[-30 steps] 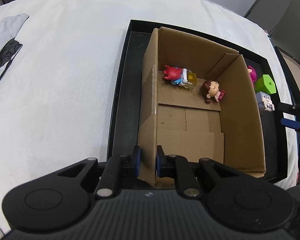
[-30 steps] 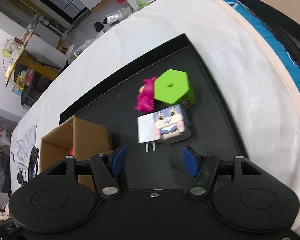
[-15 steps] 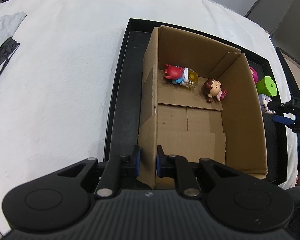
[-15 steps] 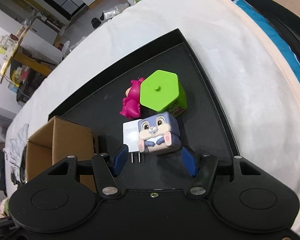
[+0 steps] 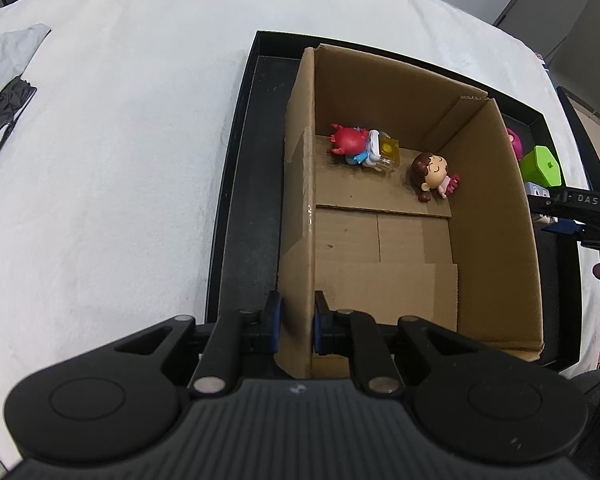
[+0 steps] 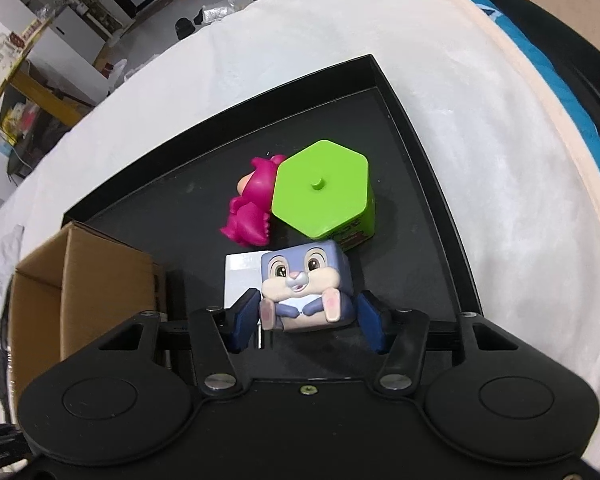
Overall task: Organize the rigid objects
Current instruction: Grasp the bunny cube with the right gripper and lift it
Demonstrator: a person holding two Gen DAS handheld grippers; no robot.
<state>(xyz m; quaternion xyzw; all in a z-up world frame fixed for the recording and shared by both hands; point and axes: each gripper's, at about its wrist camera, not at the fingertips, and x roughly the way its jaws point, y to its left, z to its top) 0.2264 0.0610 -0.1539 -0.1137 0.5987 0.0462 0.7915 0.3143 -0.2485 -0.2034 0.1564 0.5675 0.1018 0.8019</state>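
Two grippers in view: left gripper [image 5: 296, 322] stays clamped on the cardboard box [image 5: 496, 216] wall. Right gripper [image 6: 306, 322] has descended; its jaws are closing around the bunny cube [image 6: 306, 286] on the black tray [image 6: 428, 152], contact uncertain.

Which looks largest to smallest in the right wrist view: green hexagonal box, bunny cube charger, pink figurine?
1. green hexagonal box
2. bunny cube charger, though it sits nearer the camera, so this is unsure
3. pink figurine, partly hidden behind the box
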